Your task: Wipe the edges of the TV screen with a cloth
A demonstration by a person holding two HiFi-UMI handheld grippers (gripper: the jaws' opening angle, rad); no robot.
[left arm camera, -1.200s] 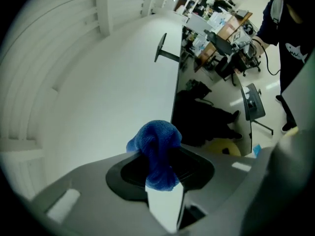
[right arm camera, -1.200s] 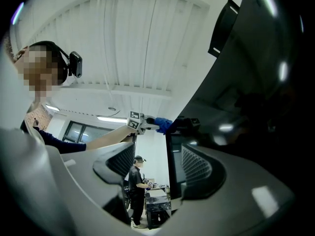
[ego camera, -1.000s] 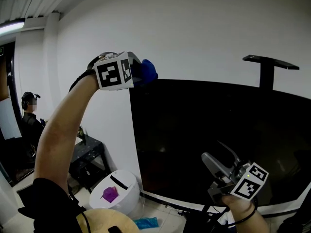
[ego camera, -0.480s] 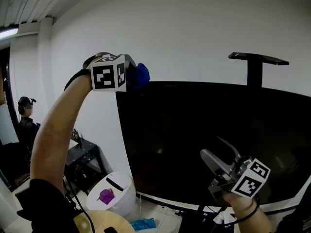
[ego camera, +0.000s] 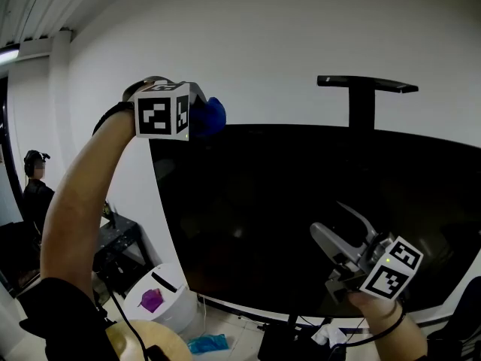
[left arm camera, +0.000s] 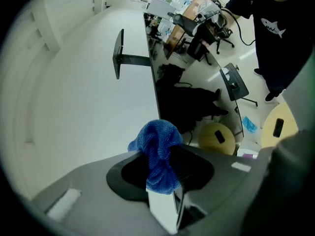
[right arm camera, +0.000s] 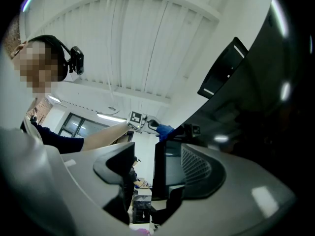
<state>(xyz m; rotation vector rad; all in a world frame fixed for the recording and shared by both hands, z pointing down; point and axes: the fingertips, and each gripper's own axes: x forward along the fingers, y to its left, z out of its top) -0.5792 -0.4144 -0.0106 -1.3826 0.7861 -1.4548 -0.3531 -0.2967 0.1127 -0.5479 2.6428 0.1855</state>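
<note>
A plain white wall [ego camera: 301, 36] fills the background, and the big dark TV screen [ego camera: 301, 209] stands against it, with a black T-shaped bracket [ego camera: 366, 89] rising above its top edge. My left arm is raised high, and my left gripper [ego camera: 199, 116] has its jaws pinched together on the bunched blue cloth [ego camera: 211, 116], which bulges out past the tips. The cloth sits right at the screen's top edge, close to the top left corner; whether it presses on the frame I cannot tell. In the left gripper view the cloth lines up with that top edge as it runs off into the distance. My right gripper [ego camera: 328, 219] is held low at the near right, in front of the lower part of the screen, pointing up and to the left; its jaws stand apart with nothing between them. Down at the left, on the floor beside the TV, is a round white bin [ego camera: 161, 299] with something purple [ego camera: 151, 300] on its lid.
</note>
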